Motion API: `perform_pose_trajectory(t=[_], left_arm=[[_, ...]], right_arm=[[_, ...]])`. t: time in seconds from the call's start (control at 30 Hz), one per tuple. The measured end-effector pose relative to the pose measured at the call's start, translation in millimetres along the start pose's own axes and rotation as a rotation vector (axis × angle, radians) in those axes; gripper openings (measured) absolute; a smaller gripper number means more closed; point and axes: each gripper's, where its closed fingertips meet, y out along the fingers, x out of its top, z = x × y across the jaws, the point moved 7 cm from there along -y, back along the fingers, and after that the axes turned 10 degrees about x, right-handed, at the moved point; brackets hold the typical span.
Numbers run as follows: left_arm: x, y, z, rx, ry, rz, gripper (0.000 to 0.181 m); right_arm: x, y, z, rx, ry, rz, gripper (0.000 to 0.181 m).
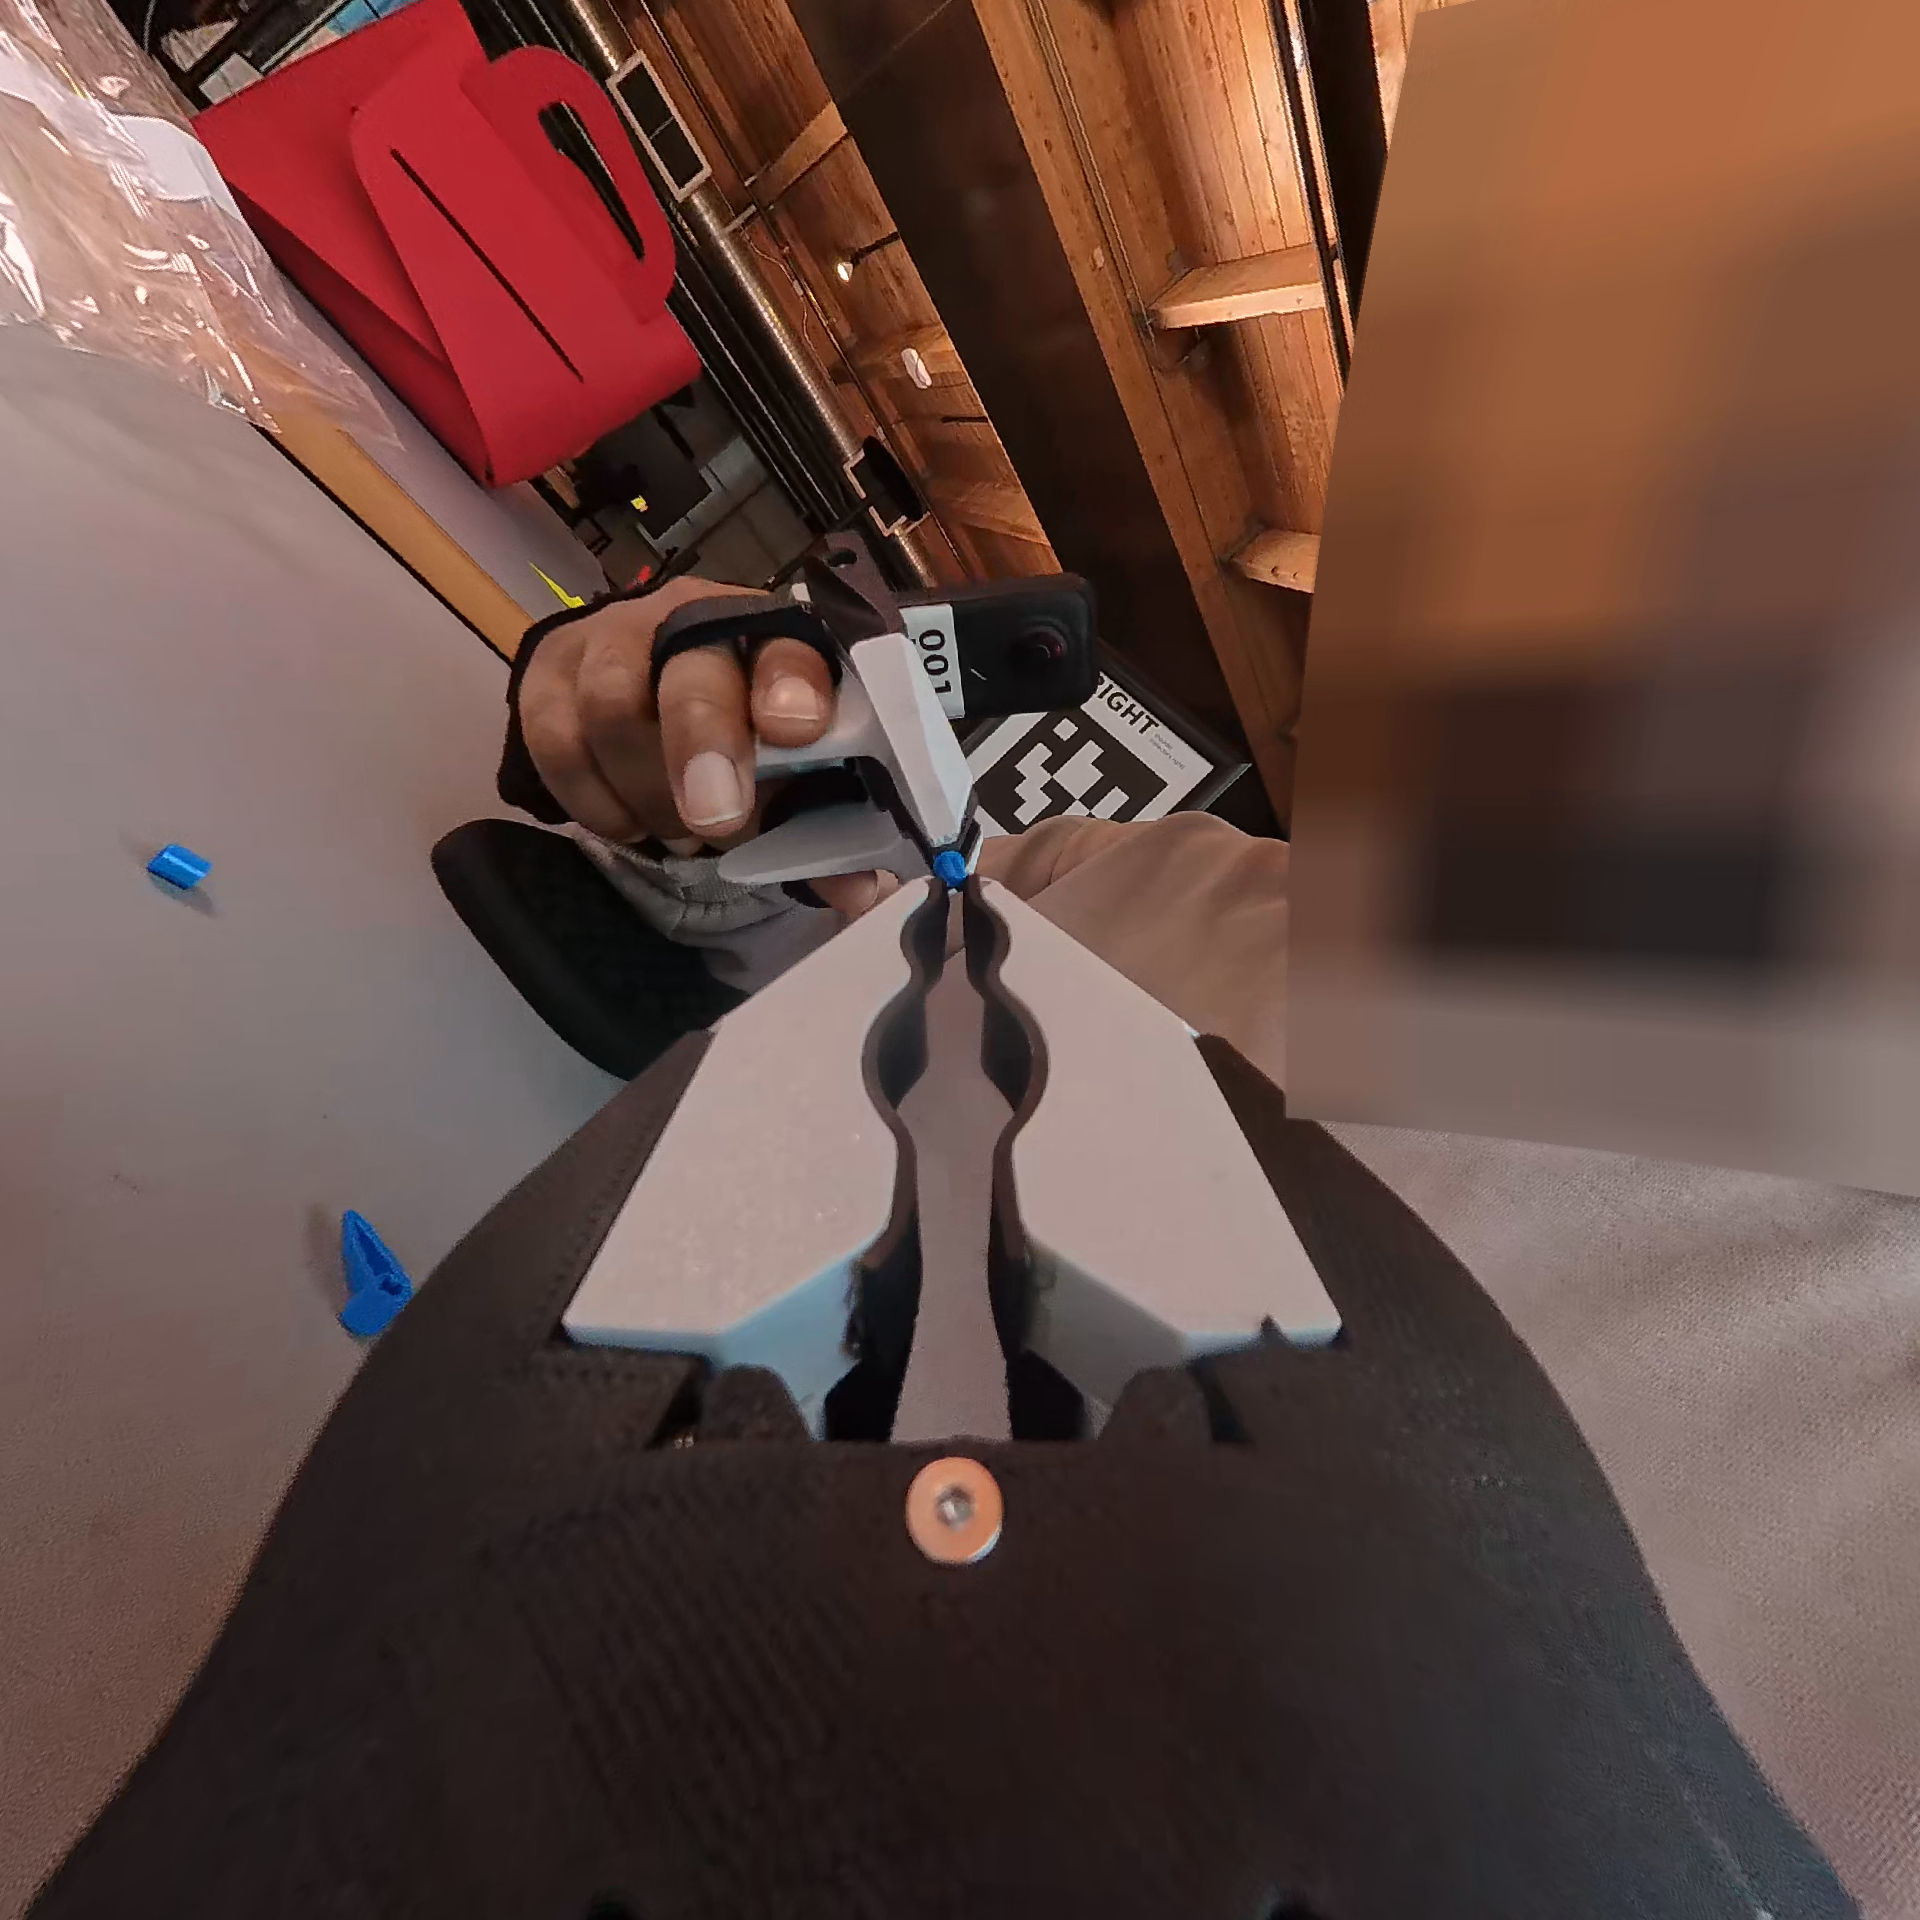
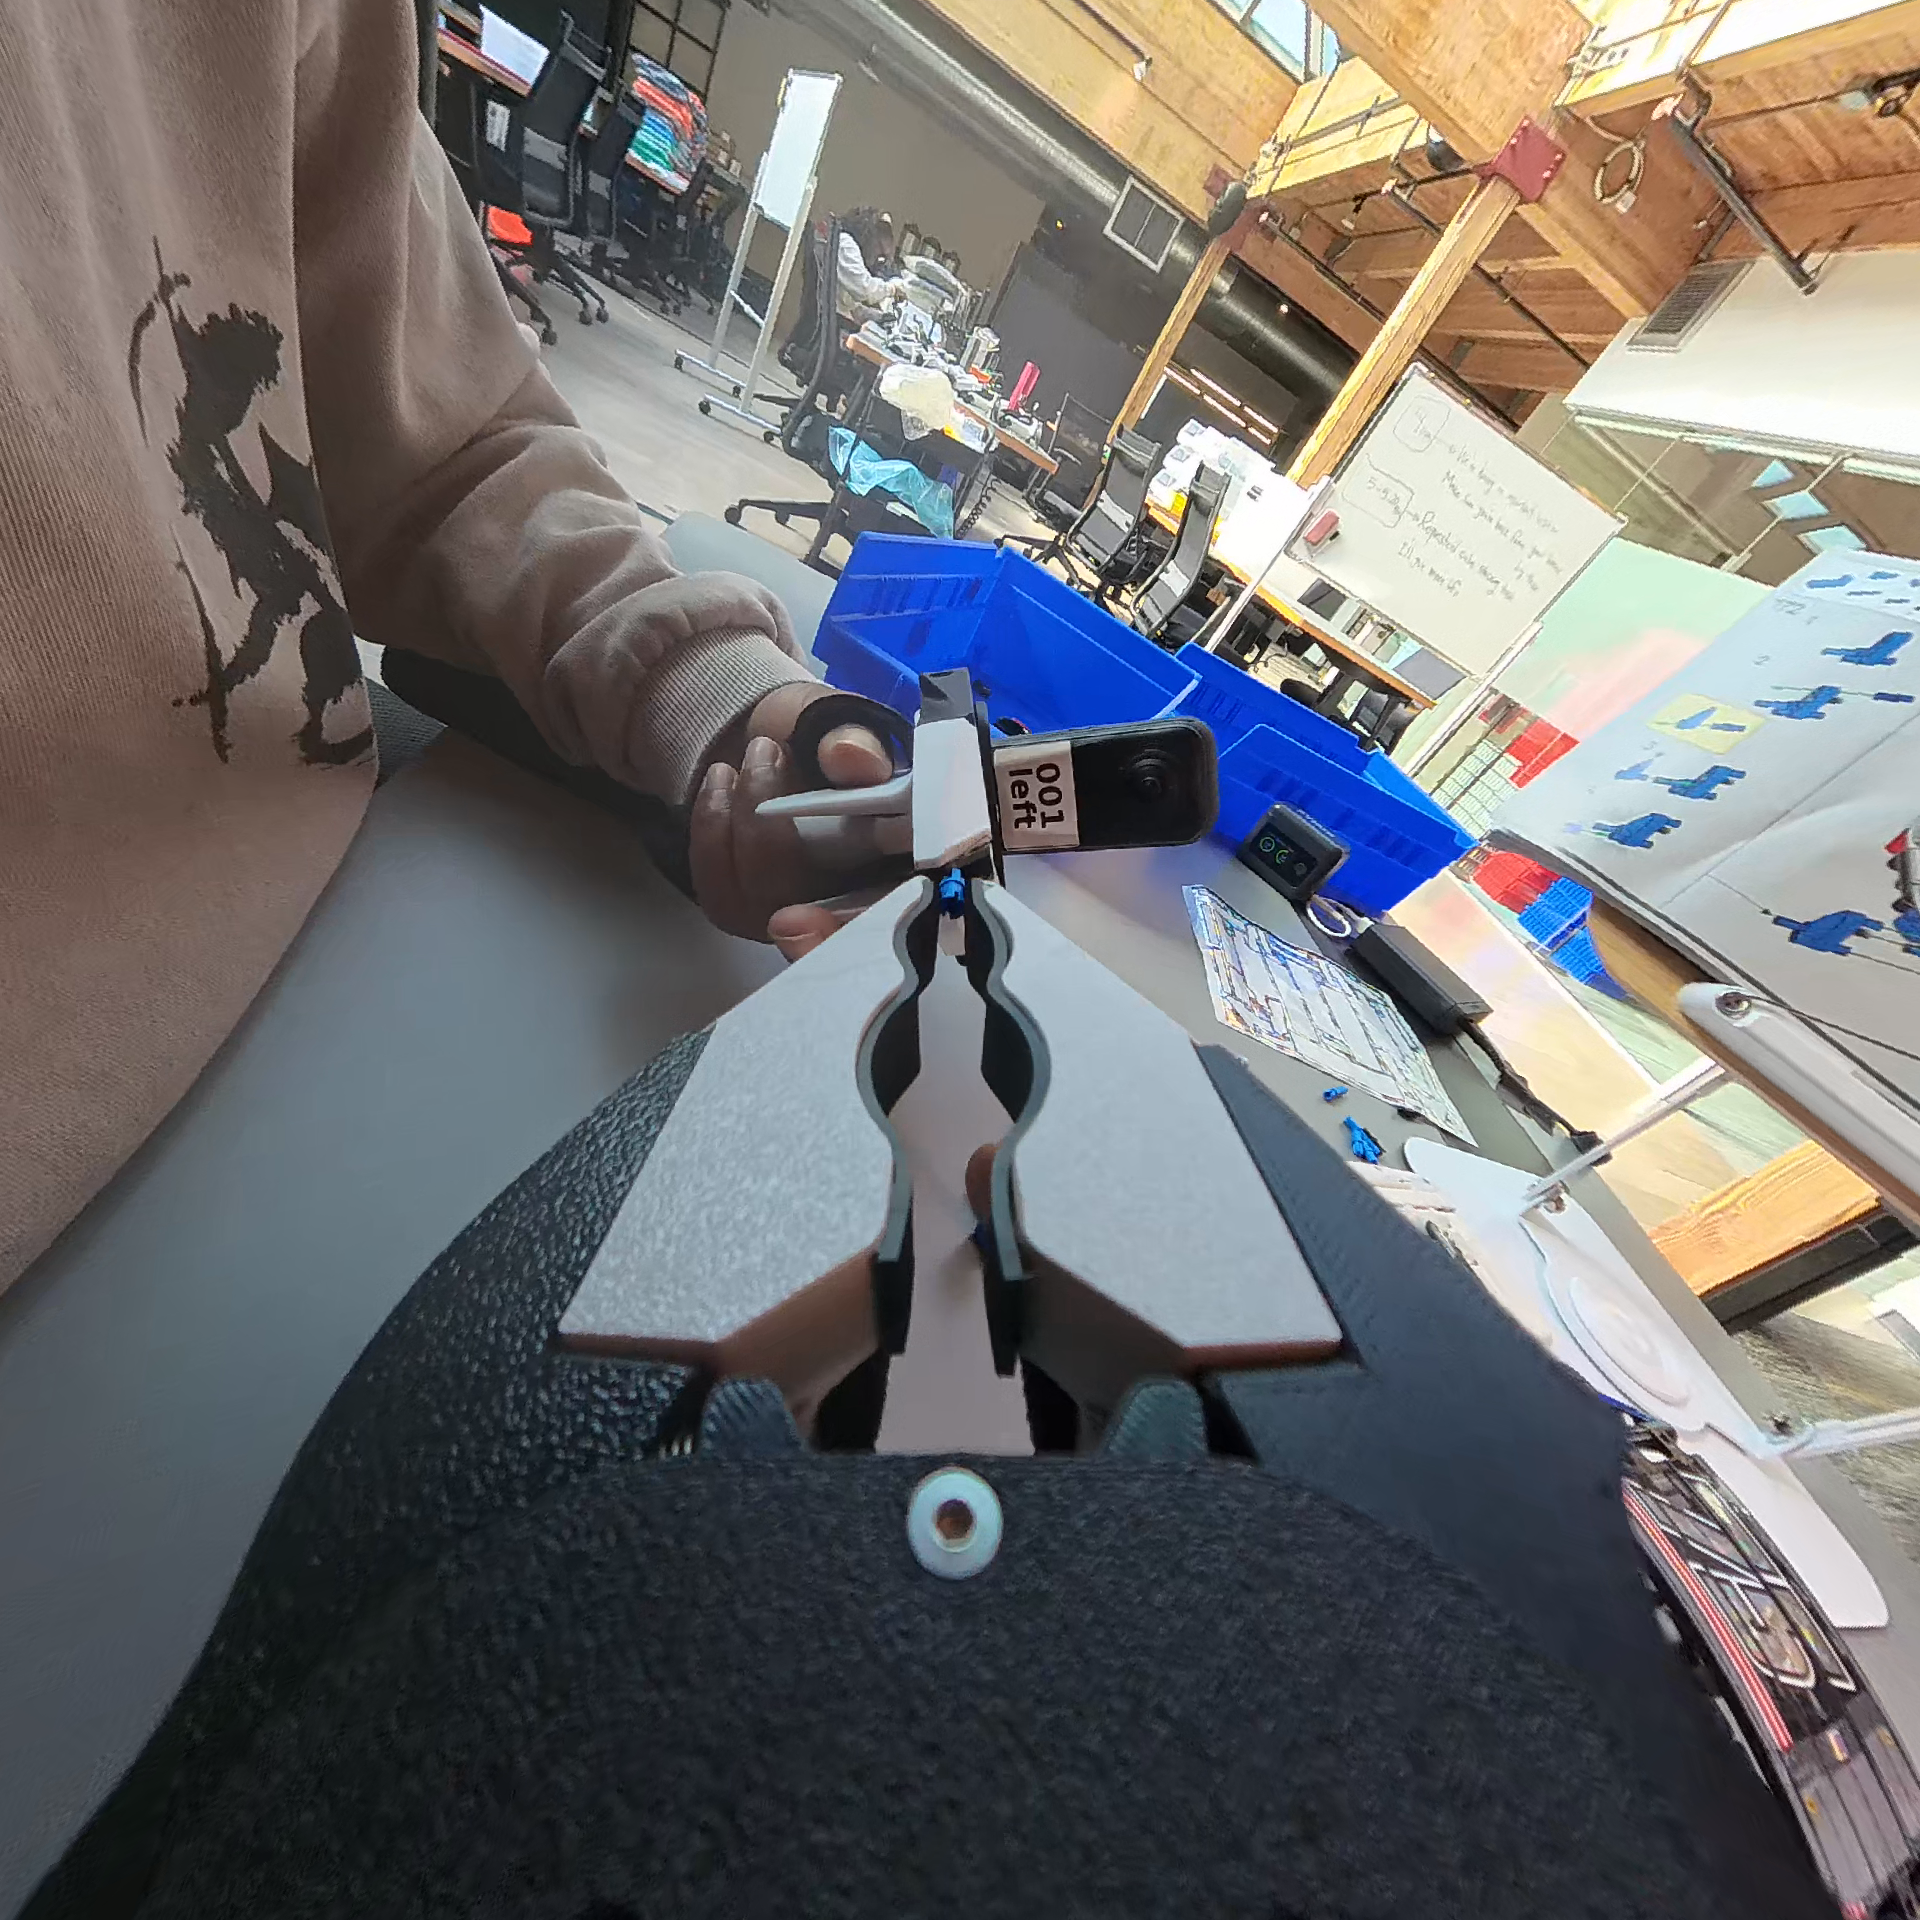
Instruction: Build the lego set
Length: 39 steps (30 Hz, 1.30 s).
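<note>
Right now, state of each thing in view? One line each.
left gripper: nearly shut, tips at the small blue piece.
right gripper: nearly shut, tips on the same blue piece, which is held in the air between both grippers.
loose blue brick: lying on the table, untouched.
blue pointed piece: lying on the table, untouched.
blue bin: open-topped, on the table.
instruction sheet: lying flat.

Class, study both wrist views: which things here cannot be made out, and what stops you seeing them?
1. Small blue lego piece, left wrist view: pinched between both grippers' tips; shape hidden by fingers.
2. Same piece, right wrist view: too small to tell which gripper grips it.
3. Instruction sheet, right wrist view: too small.
4. Blue bin: contents hidden by walls.
</note>
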Motion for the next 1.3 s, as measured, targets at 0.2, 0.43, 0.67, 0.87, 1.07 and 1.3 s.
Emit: perform_pose_trajectory(t=[0.2, 0.43, 0.67, 0.87, 1.07, 1.3], left_arm=[[2.0, -8.3, 12.1, 0.245, 0.189, 0.062, 0.008], [-27.7, -16.3, 43.2, 0.826, 0.748, 0.485, 0.018], [-43.0, -6.4, 50.6, 0.926, 0.858, 0.565, 0.023], [-48.8, 0.6, 50.2, 0.953, 0.876, 0.559, 0.024], [-48.9, 7.6, 51.7, 0.954, 0.92, 0.58, 0.005], [-48.4, 8.4, 51.1, 0.917, 0.964, 0.615, 0.005]], right_arm=[[-18.5, -0.8, -6.6, 0.072, 0.188, 0.13, 0.002], [-55.4, 5.3, -5.0, 0.135, 0.318, 0.349, 0.002], [-63.6, 2.1, -9.1, 0.106, 0.358, 0.367, 0.002], [-65.8, 2.1, -3.8, 0.166, 0.395, 0.368, 0.002], [-66.4, 8.2, 6.2, 0.236, 0.4, 0.406, 0.002], [-68.2, 14.9, 13.2, 0.276, 0.387, 0.497, 0.002]])
